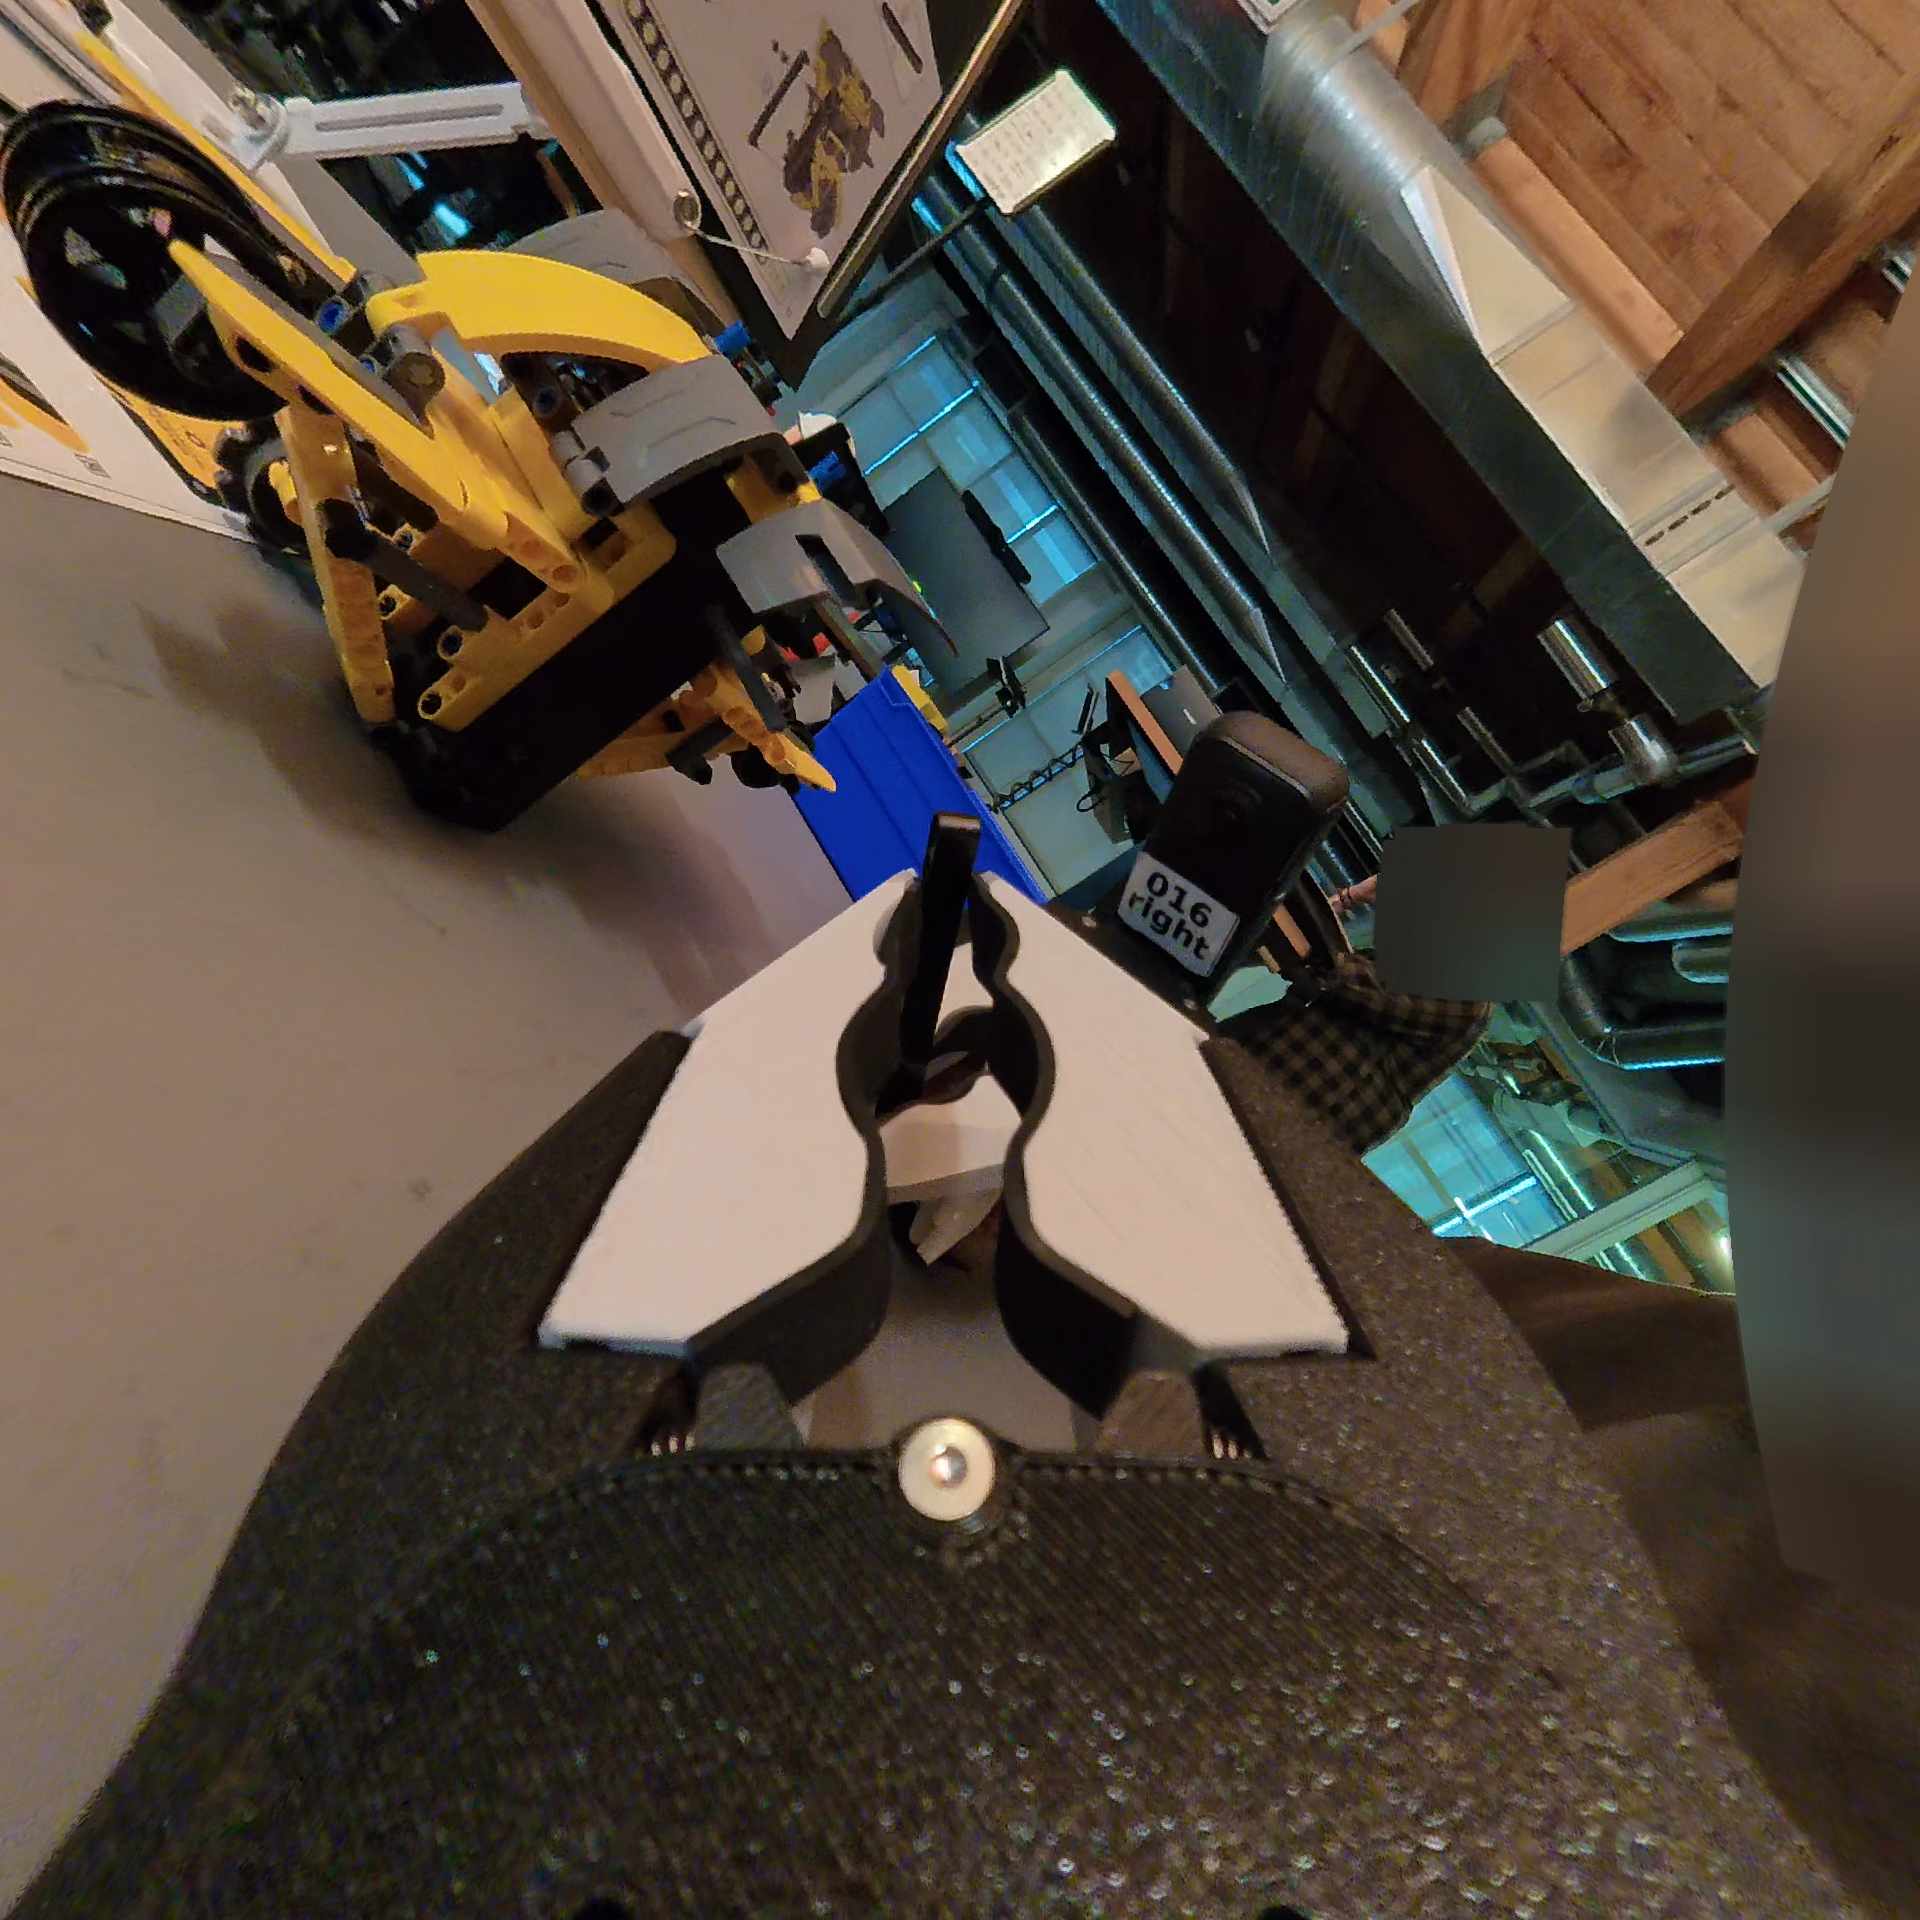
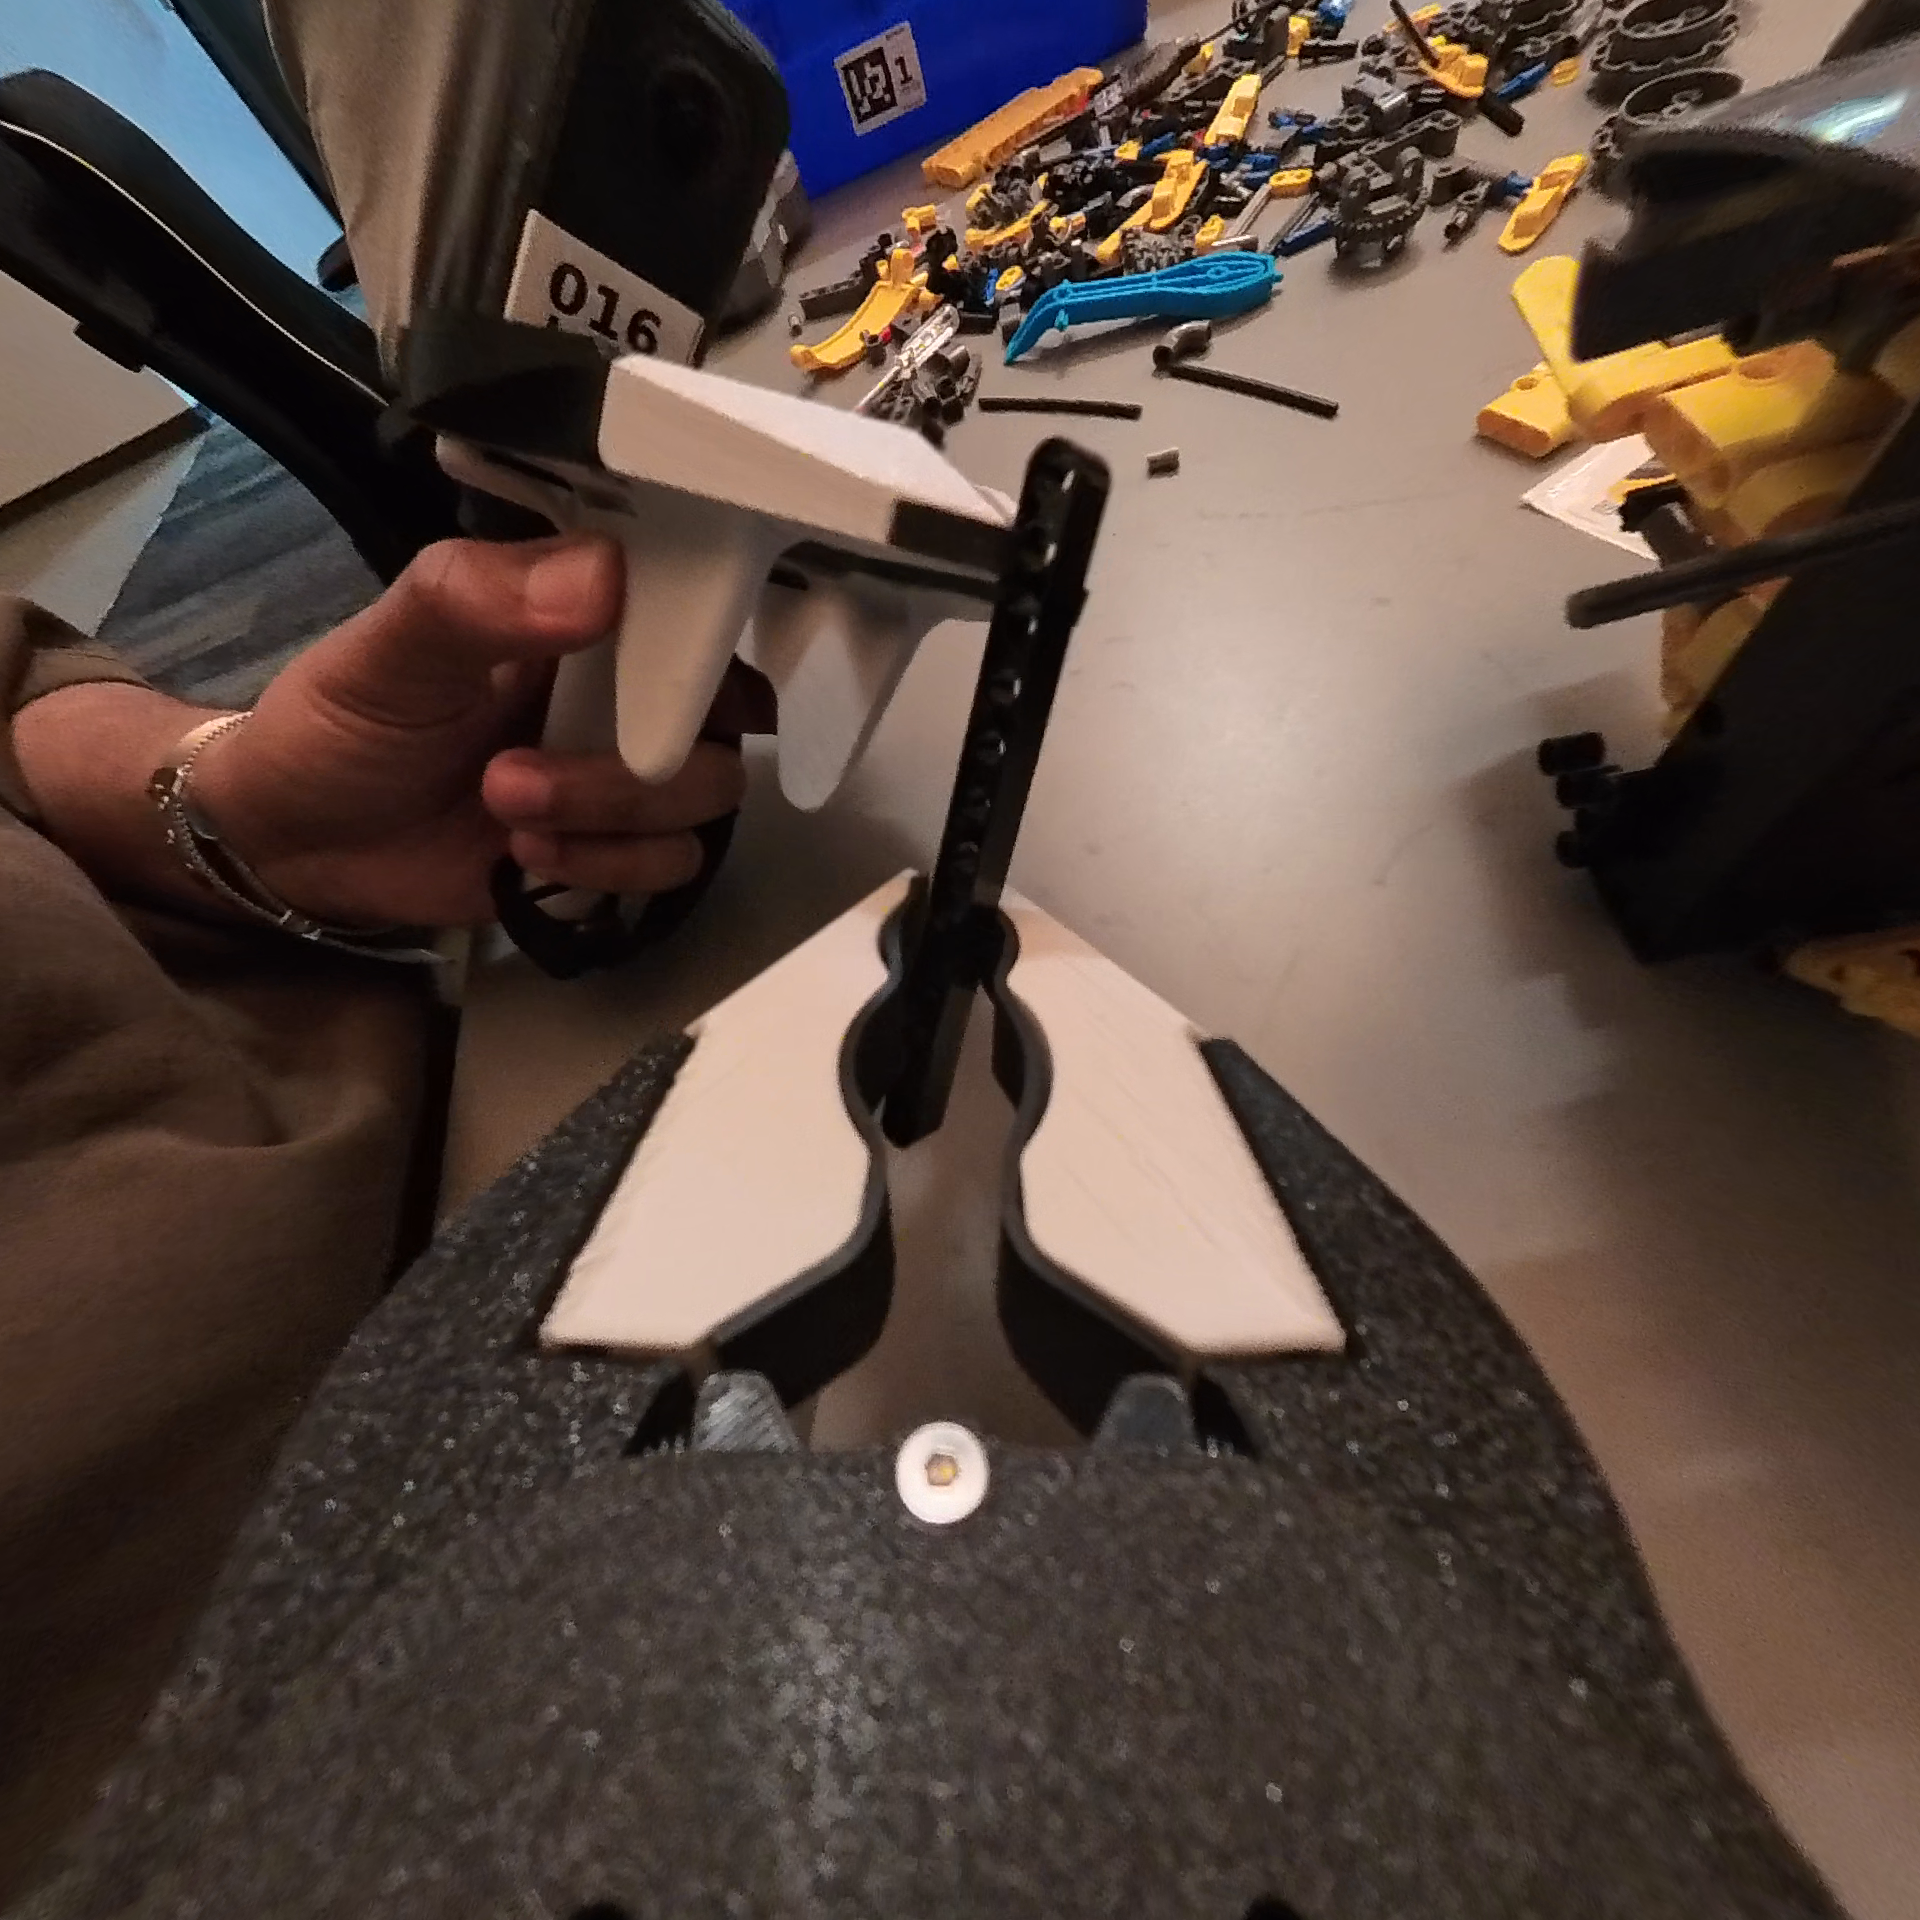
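Note:
My left gripper [image 1: 943, 883] is shut on a long black beam with a row of holes [image 1: 935, 956], seen edge-on between its white fingers. In the right wrist view my right gripper [image 2: 961, 920] is shut on the lower part of the same beam [image 2: 1013, 727], which stands tilted above the grey table [image 2: 1299, 935]. There the left gripper [image 2: 997, 535], held by a hand [image 2: 395, 748], comes in from the left and clamps the beam near its top. A yellow and black brick vehicle model [image 1: 499, 499] stands nearby, at the right in the right wrist view [image 2: 1766, 623].
A pile of loose yellow, black and blue parts [image 2: 1195, 177] lies at the far side, with a turquoise piece [image 2: 1143, 296] and black axles [image 2: 1257, 390]. A blue bin [image 2: 935, 73] stands behind. A printed booklet [image 2: 1590, 499] lies by the model. An instruction sheet [image 1: 790, 114] hangs behind. One gripper's finger ends stand about 6 cm off the other's.

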The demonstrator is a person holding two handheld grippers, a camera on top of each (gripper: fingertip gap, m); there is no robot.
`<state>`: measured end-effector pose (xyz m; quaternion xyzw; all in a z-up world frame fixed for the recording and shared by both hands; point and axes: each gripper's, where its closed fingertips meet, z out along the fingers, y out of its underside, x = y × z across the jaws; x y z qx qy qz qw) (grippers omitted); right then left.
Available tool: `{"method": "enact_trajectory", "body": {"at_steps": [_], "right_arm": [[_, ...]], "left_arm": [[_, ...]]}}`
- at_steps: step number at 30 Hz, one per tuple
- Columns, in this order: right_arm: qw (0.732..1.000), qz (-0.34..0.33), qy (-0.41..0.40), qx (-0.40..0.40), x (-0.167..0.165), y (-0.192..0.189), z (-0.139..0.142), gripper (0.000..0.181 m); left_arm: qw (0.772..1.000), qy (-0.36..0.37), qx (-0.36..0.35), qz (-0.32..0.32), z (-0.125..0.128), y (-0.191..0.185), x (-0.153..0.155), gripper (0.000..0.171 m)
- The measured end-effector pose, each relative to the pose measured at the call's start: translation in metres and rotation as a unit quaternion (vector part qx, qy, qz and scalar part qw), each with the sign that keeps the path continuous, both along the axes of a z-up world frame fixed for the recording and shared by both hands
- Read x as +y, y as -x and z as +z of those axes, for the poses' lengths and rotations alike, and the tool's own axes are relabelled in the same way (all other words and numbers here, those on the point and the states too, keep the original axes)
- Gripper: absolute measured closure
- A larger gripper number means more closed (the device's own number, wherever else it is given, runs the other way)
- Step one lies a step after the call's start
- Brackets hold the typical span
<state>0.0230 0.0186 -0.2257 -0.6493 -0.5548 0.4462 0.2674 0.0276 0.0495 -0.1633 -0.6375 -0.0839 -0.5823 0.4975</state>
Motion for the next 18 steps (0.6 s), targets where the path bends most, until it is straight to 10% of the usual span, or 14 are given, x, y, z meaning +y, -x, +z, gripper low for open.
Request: {"method": "enact_trajectory", "body": {"at_steps": [7,18], "right_arm": [[1.0,0.012,-0.017,0.004,-0.007,0.002,0.0,0.146],[0.993,-0.019,-0.117,-0.019,0.007,0.0,-0.003,0.17]], "left_arm": [[1.0,0.003,-0.018,0.022,-0.001,0.012,0.002,0.167],[0.999,0.015,0.009,0.036,-0.009,0.022,-0.003,0.167]]}}
